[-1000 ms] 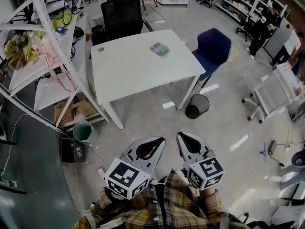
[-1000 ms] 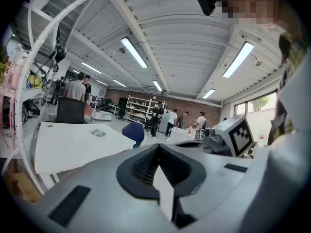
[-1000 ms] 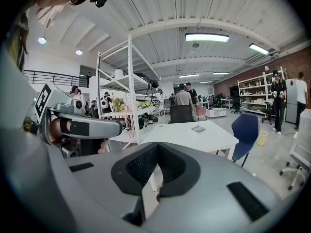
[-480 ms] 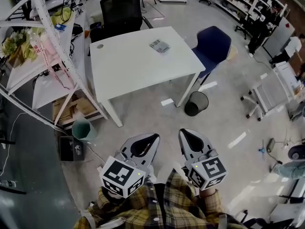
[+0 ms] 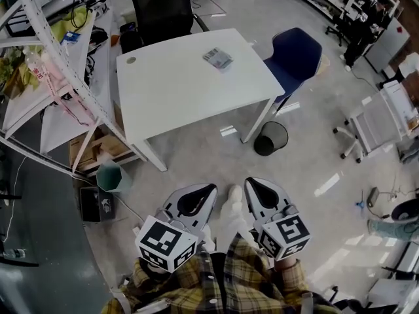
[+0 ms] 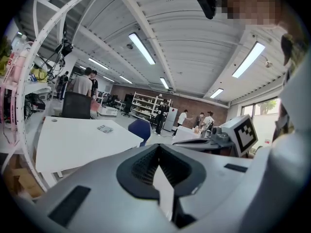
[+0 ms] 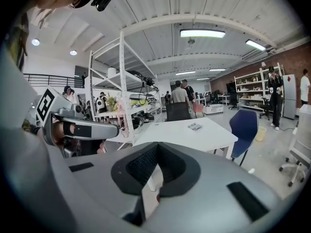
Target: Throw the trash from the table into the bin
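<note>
The trash, a small flat printed packet (image 5: 217,58), lies on the far right part of the white table (image 5: 177,90). A black mesh bin (image 5: 271,138) stands on the floor by the table's near right leg. My left gripper (image 5: 209,189) and right gripper (image 5: 251,183) are side by side low in the head view, well short of the table, both shut and empty. In the left gripper view the packet (image 6: 104,128) shows on the table (image 6: 68,142) beyond the shut left gripper (image 6: 158,147). The right gripper view shows the packet (image 7: 195,126) past the shut right gripper (image 7: 156,146).
A blue chair (image 5: 293,59) stands at the table's right, a black chair (image 5: 161,8) behind it. A white shelving rack (image 5: 46,70) with clutter lines the left side, a green bin (image 5: 110,177) at its foot. A white shoe (image 5: 229,201) shows between the grippers.
The person has stepped toward the table: table and bin sit closer, and a white shoe has come into view between the grippers. Both grippers stay shut.
</note>
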Demonstrator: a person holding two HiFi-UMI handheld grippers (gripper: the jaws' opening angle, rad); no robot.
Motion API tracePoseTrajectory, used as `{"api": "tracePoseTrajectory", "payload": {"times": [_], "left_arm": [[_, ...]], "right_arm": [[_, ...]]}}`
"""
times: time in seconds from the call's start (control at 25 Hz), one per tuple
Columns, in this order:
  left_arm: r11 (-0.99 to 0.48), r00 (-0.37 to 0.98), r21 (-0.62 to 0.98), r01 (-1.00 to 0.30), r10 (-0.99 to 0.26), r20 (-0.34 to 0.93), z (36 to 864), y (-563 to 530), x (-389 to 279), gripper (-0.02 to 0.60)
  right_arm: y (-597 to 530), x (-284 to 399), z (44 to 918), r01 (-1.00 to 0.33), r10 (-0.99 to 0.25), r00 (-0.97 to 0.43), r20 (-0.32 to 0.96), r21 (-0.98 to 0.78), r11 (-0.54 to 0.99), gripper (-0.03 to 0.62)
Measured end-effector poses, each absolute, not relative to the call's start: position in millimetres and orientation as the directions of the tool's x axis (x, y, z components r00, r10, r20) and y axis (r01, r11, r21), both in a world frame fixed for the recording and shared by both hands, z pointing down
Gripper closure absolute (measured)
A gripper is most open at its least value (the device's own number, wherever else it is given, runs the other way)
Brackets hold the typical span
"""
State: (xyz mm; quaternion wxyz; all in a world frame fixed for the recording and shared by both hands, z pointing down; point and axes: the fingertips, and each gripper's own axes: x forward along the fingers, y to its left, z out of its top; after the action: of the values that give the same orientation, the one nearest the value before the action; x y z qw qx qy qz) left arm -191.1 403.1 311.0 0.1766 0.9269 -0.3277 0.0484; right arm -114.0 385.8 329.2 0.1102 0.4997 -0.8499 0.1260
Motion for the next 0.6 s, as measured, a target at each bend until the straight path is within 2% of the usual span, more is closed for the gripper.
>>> {"api": "tracePoseTrajectory", "payload": {"times": [0.32, 0.6], "left_arm": [[-0.712, 0.778, 0.316, -0.627, -0.594, 0.206, 306.1, 327.0, -154.3, 0.574], [-0.682, 0.747, 0.313, -0.661, -0.636, 0.193, 290.1, 244.6, -103.3, 0.574]], "right_arm": [[305.6, -84.0, 325.7, -0.876, -0.804, -0.479, 0.353, -0.133, 0.464, 0.595], [228.2, -34.6, 311.8, -0.841, -0.774, -0.534, 0.339, -0.123, 0.527, 0.595]]}}
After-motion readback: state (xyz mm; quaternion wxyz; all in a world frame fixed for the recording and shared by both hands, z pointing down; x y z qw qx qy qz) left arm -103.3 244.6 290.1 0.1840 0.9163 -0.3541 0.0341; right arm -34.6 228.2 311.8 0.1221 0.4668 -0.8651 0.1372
